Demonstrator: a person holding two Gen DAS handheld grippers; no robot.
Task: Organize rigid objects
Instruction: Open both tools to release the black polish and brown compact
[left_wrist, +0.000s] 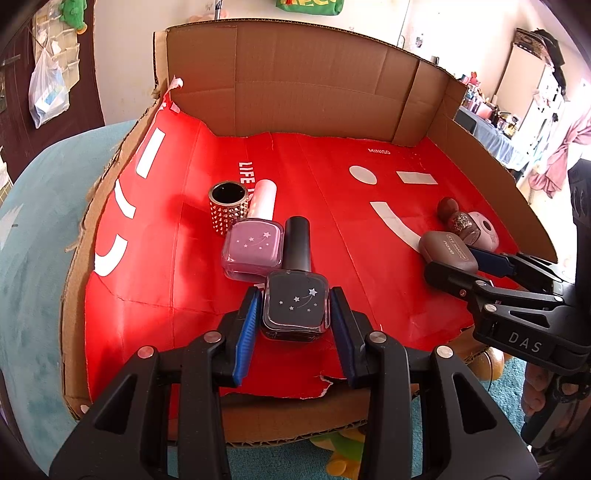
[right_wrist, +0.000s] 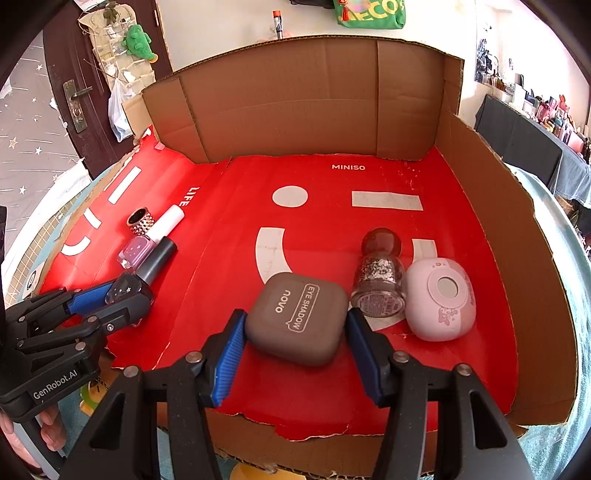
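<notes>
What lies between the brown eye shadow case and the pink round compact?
A glitter bottle with a dark round cap lies on its side between the eye shadow case and the pink compact; the right wrist view shows it best.

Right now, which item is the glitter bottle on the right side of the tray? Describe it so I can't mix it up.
Start at the cardboard tray lined with red paper and go to its right-hand cluster of three. The glitter bottle lies on its side between the brown eyeshadow case and the pink oval case. It alone is clear glass full of silver flakes, with a round dark-red ball cap.
</notes>
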